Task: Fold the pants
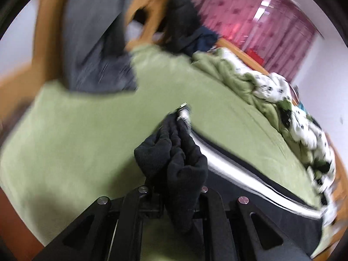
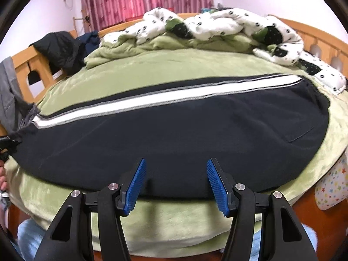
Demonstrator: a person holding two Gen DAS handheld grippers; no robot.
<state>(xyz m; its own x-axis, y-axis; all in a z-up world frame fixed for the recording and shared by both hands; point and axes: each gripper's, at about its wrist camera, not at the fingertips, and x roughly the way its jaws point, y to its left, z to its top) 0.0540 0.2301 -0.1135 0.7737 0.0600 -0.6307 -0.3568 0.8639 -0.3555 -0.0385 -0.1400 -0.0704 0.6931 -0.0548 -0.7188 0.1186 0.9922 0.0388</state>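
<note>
Black pants [image 2: 174,130] with a white side stripe [image 2: 152,102] lie flat and lengthwise across the green bedspread [image 2: 152,69]. My left gripper [image 1: 176,174] is shut on the bunched leg end of the pants [image 1: 174,158], which is raised off the bed; the fabric hides its fingertips. This view is motion-blurred. In the right wrist view that gripper shows only as a dark shape at the left edge, by the leg end [image 2: 19,137]. My right gripper [image 2: 175,180] stands open over the near long edge of the pants, blue pads [image 2: 134,187] apart with nothing between them.
A rumpled white and green duvet [image 2: 217,26] is piled along the far side of the bed. Dark clothes [image 2: 58,47] hang over the wooden bed frame [image 2: 24,65] at left, beside a grey garment [image 1: 93,43]. A star-print pillow [image 2: 332,184] lies low at right.
</note>
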